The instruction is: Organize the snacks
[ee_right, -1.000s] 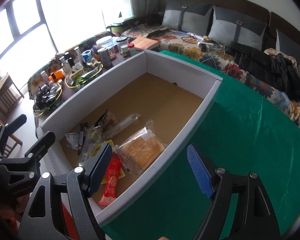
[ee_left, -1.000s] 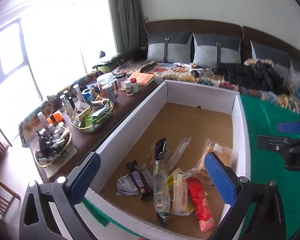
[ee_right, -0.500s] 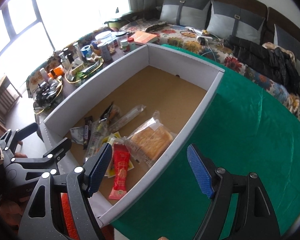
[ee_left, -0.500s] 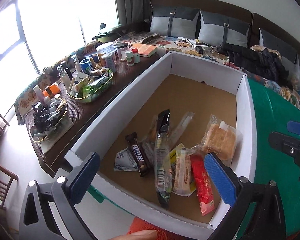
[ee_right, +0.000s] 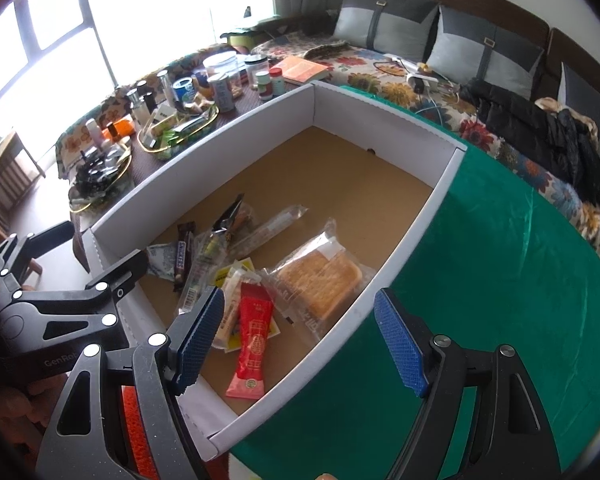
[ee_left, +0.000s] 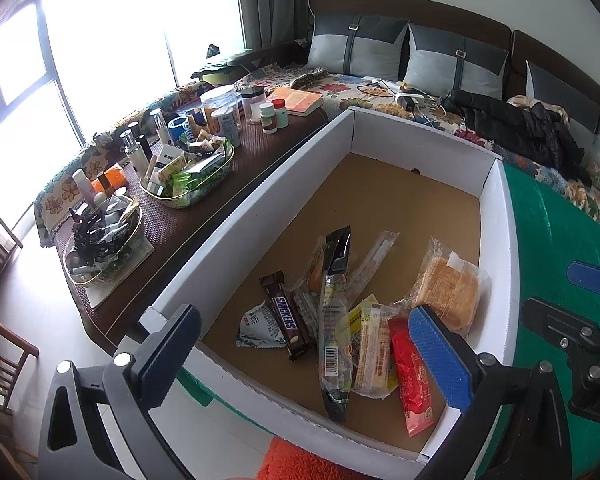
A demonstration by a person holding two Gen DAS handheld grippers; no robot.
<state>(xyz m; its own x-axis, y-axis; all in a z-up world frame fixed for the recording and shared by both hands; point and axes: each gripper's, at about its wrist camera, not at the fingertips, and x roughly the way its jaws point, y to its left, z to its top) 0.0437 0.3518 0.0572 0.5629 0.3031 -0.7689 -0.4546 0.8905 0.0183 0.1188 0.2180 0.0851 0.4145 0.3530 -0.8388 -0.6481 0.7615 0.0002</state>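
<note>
- Inside the white box (ee_left: 236,220), snack packets are lying heaped at the near end: Snickers bar (ee_left: 286,316), red sachet (ee_right: 254,336), wrapped cake (ee_right: 320,280).
- Both claws, left gripper (ee_left: 304,352) and right gripper (ee_right: 300,336), are hovering spread wide, gripping nothing.
- Wrappers are looking light, slippery and crinkly; the cake is probably crushable, so pinching its sealed edge seems wisest.

A white-walled, brown-floored box (ee_left: 496,216) sits on green cloth (ee_right: 500,280); one snack packet (ee_right: 254,336) is red.
</note>
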